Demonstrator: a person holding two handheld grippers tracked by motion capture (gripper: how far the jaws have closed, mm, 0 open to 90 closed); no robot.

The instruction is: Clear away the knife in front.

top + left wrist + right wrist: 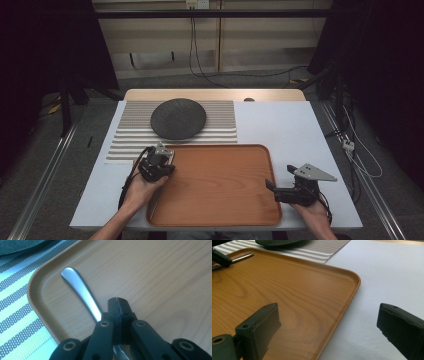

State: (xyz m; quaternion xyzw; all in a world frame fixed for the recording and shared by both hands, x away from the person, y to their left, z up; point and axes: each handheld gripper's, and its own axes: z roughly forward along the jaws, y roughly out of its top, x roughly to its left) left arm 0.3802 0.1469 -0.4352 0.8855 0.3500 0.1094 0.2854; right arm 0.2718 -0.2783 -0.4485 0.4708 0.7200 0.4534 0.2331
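Black jaws of the left gripper (117, 305) pinch a metal spoon (79, 290) low over the tray's (220, 212) ten o'clock corner, likely to lift it. At three o'clock, the right gripper (280, 181) waits, jaws spread. Beyond sits a dark plate (178, 118).

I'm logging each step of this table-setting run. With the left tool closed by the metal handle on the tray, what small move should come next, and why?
Probably lift the left tool a little, straight up. Its jaws look shut on the metal utensil handle, which lies in the wooden tray's near-left corner, close to the raised rim. A small rise would clear that rim before carrying it toward the dark plate on the striped mat. The right tool is open, off to the side.
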